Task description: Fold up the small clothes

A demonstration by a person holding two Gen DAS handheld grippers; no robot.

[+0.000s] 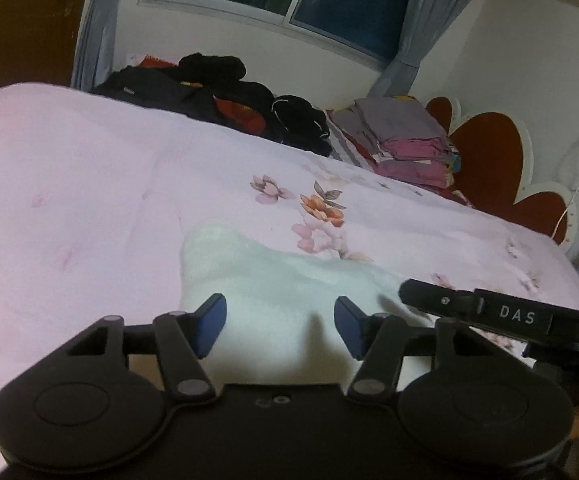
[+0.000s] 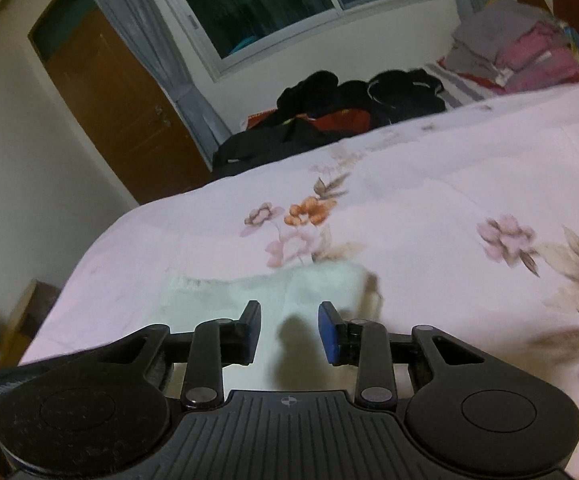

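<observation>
Both the left gripper [image 1: 279,326] and right gripper [image 2: 289,332] hang spread over the white cloth [image 1: 273,284] — its orientation unclear.

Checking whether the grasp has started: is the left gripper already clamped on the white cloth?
No: the left gripper has its jaws spread wide, with the white cloth lying flat between and beyond them.

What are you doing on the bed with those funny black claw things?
A person holds a black two-finger gripper in each hand over a small white fluffy cloth lying on the pink flowered bedspread. The left gripper and the right gripper are both open, with nothing pinched between the blue pads, so the cloth is not being gripped. At the far side of the bed sit a heap of dark clothes and a stack of folded grey and pink clothes.
</observation>
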